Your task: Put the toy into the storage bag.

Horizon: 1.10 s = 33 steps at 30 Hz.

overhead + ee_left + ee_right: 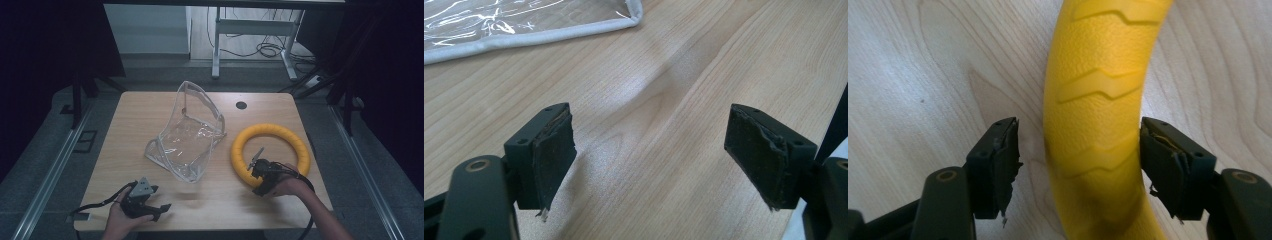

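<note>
- One yellow ring (270,153) lies flat on the wooden table (150,107), on its right half, with a clear plastic bag (187,135) just to the ring's left.
- The ring's near-left arc is straddled by the right gripper (1080,160); its jaws stand half wide, the right pad (1168,165) at or very near the ring's side, the left pad (1005,165) separated from it by a gap.
- No firm grip is seen yet, so the step in hand is judged to be the closing on the ring.
- Well to the ring's left, near the table's front edge, the left gripper (654,160) is held wide over bare wood, with nothing between its jaws.
- Next, the jaws would need to be closed until both pads press the ring, before it is lifted, probably toward the bag.
</note>
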Each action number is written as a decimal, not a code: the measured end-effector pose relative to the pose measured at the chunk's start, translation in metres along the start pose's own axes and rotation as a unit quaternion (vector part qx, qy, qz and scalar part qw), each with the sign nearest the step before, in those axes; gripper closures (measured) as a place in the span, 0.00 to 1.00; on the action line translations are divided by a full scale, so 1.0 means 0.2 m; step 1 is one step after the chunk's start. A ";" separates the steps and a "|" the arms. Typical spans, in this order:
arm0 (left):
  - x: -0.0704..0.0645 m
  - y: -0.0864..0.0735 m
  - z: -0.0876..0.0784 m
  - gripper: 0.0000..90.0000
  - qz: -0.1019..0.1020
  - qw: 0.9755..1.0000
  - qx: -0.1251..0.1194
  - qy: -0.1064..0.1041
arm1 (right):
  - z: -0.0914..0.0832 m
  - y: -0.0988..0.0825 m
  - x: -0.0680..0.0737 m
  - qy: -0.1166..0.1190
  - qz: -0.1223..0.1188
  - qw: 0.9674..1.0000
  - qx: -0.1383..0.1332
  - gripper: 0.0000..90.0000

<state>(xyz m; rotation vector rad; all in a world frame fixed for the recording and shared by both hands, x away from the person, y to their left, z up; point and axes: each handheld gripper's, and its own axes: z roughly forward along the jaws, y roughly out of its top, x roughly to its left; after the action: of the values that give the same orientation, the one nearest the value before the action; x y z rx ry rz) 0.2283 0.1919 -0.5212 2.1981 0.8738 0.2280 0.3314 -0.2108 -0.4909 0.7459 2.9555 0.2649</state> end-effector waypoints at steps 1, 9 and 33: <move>0.00 0.00 0.00 0.22 0.002 1.000 0.000 0.000 | 0.01 0.01 0.00 0.003 -0.002 1.000 0.003 0.39; 0.00 0.00 0.00 0.22 0.002 1.000 0.001 -0.001 | 0.04 0.02 -0.02 -0.001 -0.019 1.000 0.024 0.50; 0.00 0.00 -0.01 0.22 0.001 1.000 -0.003 -0.003 | -0.15 0.05 -0.13 0.048 0.012 0.997 -0.061 0.57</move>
<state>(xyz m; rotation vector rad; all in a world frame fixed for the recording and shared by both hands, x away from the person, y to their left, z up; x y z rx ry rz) 0.2278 0.1932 -0.5194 2.1921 0.8672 0.2245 0.3559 -0.2193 -0.4586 0.7741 2.9874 0.4920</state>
